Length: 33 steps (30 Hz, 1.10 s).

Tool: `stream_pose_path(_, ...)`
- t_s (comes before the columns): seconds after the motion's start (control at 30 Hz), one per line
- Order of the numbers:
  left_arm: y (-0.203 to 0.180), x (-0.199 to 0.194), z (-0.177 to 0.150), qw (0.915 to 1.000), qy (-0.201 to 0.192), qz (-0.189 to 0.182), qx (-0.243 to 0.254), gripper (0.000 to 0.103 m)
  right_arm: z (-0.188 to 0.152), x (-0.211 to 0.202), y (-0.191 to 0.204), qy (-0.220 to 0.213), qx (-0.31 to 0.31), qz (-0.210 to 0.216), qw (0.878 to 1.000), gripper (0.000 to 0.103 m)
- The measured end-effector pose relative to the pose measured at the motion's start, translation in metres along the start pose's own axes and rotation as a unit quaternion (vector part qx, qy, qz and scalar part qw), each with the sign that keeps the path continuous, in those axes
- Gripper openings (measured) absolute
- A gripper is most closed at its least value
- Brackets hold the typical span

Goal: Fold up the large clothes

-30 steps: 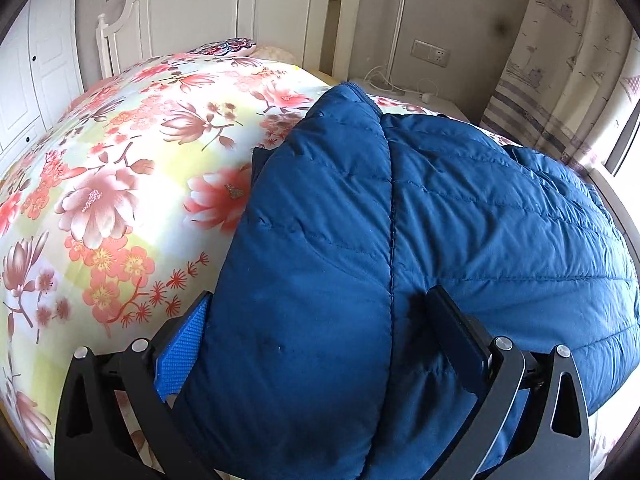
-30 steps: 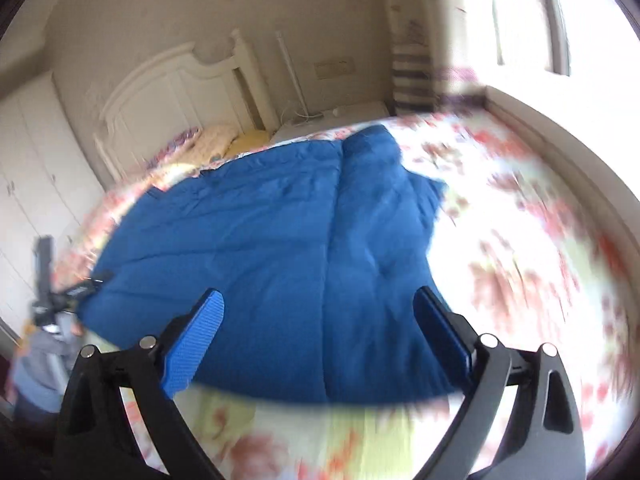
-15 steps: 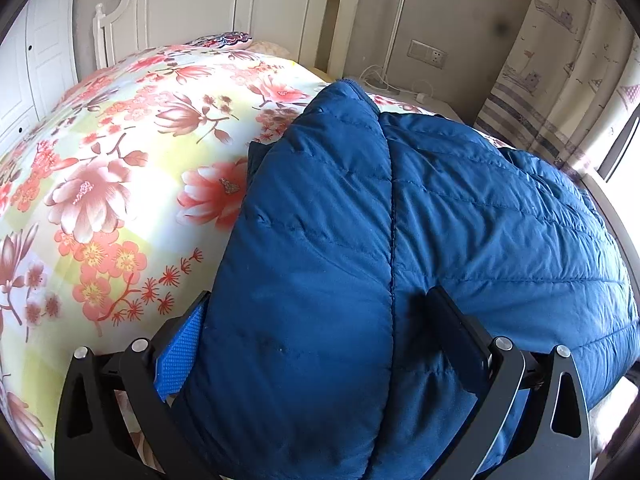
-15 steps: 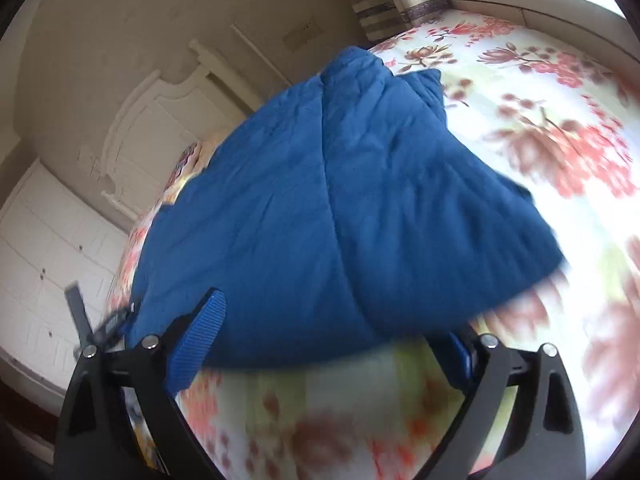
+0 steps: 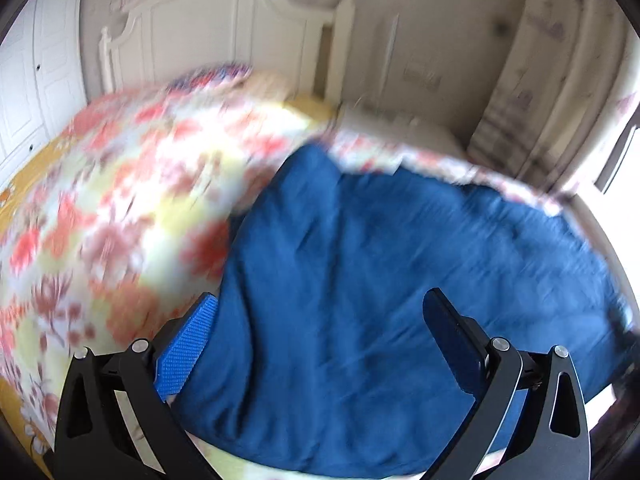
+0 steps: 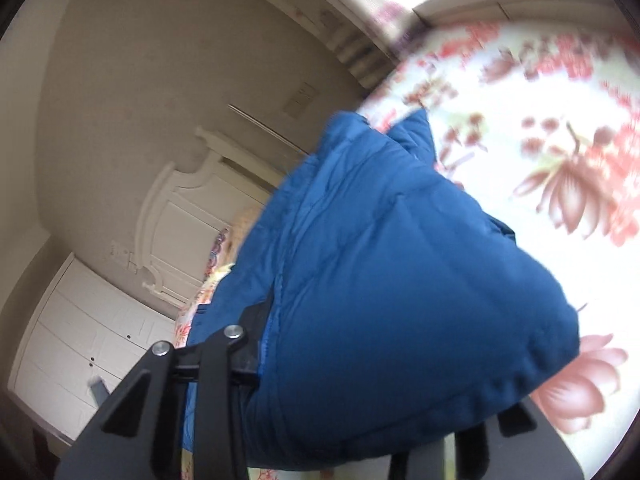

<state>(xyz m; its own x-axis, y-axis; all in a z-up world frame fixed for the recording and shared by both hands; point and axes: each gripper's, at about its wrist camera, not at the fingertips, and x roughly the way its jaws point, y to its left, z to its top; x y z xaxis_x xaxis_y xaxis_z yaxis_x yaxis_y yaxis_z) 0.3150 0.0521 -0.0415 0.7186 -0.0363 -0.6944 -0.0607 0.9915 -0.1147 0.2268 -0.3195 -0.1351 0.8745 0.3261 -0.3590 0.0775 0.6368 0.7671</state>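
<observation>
A large blue quilted down jacket (image 5: 380,280) lies on a bed with a floral sheet (image 5: 120,200). In the left wrist view my left gripper (image 5: 320,328) is open above the jacket's near left part, holding nothing; the view is blurred. In the right wrist view the jacket (image 6: 392,300) fills the middle and bulges between my right gripper's wide-apart fingers (image 6: 256,340); the fingertips are hidden by the fabric, and the right gripper (image 6: 380,392) is tilted, close against the jacket's edge.
A white headboard (image 5: 224,32) stands at the far end of the bed. White wardrobe doors (image 6: 80,344) are on the left. A nightstand (image 5: 400,128) and a curtain (image 5: 540,80) are at the far right, by the window.
My left gripper has lifted back off the jacket, with blur. My right gripper has moved in close to the jacket's edge and rolled, so fabric now bulges between its fingers.
</observation>
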Motion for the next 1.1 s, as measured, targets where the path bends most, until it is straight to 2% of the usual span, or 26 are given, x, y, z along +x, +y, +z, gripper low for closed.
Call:
stream_pose_path(0.07, -0.033, -0.002, 0.014, 0.9991, -0.014, -0.019, 0.035, 0.098, 0.000, -0.008, 0.006, -0.012, -0.012, 0.004, 1.000, 0.033)
stream_pose_path(0.17, -0.090, 0.008, 0.031, 0.9949, -0.037, -0.015, 0.093, 0.098, -0.001, -0.023, 0.012, -0.023, -0.032, 0.008, 0.999, 0.033)
stream_pose_path(0.23, -0.118, 0.027, 0.043, 0.9935, -0.032, -0.007, 0.109, 0.098, -0.001, -0.029, 0.016, -0.025, -0.043, 0.006, 0.999, 0.033)
stream_pose_path(0.33, -0.154, 0.083, 0.066, 0.9904, 0.003, 0.027, 0.135, 0.098, 0.001, -0.037, 0.018, -0.029, -0.048, 0.003, 0.998, 0.033)
stream_pose_path(0.4, -0.170, 0.139, 0.075, 0.9852, 0.075, 0.031, 0.151, 0.098, -0.002, -0.043, 0.020, -0.031, -0.058, 0.000, 0.998, 0.033)
stream_pose_path(0.47, -0.178, 0.184, 0.065, 0.9739, 0.135, 0.033, 0.179, 0.099, -0.005, -0.046, 0.022, -0.030, -0.068, -0.004, 0.997, 0.033)
stream_pose_path(0.5, -0.177, 0.187, 0.063, 0.9760, 0.125, 0.028, 0.176, 0.099, -0.006, -0.047, 0.021, -0.029, -0.068, -0.005, 0.997, 0.033)
stream_pose_path(0.57, -0.172, 0.180, 0.063, 0.9782, 0.119, 0.023, 0.169, 0.099, -0.005, -0.042, 0.022, -0.023, -0.073, -0.011, 0.997, 0.033)
stream_pose_path(0.6, -0.165, 0.166, 0.062, 0.9821, 0.097, 0.026, 0.159, 0.095, -0.005, -0.042, 0.023, -0.025, -0.076, -0.013, 0.997, 0.033)
stream_pose_path(0.63, -0.158, 0.145, 0.059, 0.9860, 0.070, 0.022, 0.150, 0.094, -0.003, -0.041, 0.023, -0.026, -0.078, -0.011, 0.997, 0.033)
stream_pose_path(0.7, -0.143, 0.099, 0.047, 0.9891, 0.037, -0.010, 0.142, 0.094, -0.004, -0.042, 0.026, -0.026, -0.087, -0.015, 0.996, 0.033)
stream_pose_path(0.77, -0.134, 0.058, 0.023, 0.9886, 0.007, -0.027, 0.148, 0.095, -0.005, -0.042, 0.029, -0.027, -0.095, -0.020, 0.995, 0.033)
stream_pose_path(0.83, -0.132, 0.045, -0.010, 0.9814, 0.011, -0.010, 0.191, 0.098, -0.005, -0.041, 0.032, -0.029, -0.102, -0.025, 0.994, 0.033)
stream_pose_path(0.87, -0.133, 0.047, -0.035, 0.9758, 0.030, 0.004, 0.217, 0.098, -0.004, -0.041, 0.035, -0.032, -0.109, -0.028, 0.993, 0.033)
stream_pose_path(0.9, -0.130, 0.045, -0.052, 0.9761, 0.029, -0.001, 0.215, 0.098, -0.005, -0.042, 0.040, -0.035, -0.115, -0.030, 0.992, 0.033)
stream_pose_path(0.93, -0.123, 0.038, -0.068, 0.9787, 0.011, -0.007, 0.205, 0.098, -0.006, -0.043, 0.047, -0.038, -0.126, -0.031, 0.991, 0.033)
stream_pose_path(1.0, -0.114, 0.023, -0.083, 0.9753, -0.009, -0.024, 0.219, 0.098, -0.010, -0.041, 0.069, -0.044, -0.165, -0.042, 0.984, 0.033)
stream_pose_path(1.03, -0.109, 0.019, -0.084, 0.9754, -0.007, -0.030, 0.218, 0.098, -0.014, -0.040, 0.084, -0.050, -0.194, -0.050, 0.978, 0.033)
stream_pose_path(1.1, -0.077, 0.005, -0.078, 0.9821, 0.007, -0.067, 0.176, 0.098, -0.022, -0.038, 0.113, -0.061, -0.248, -0.063, 0.965, 0.033)
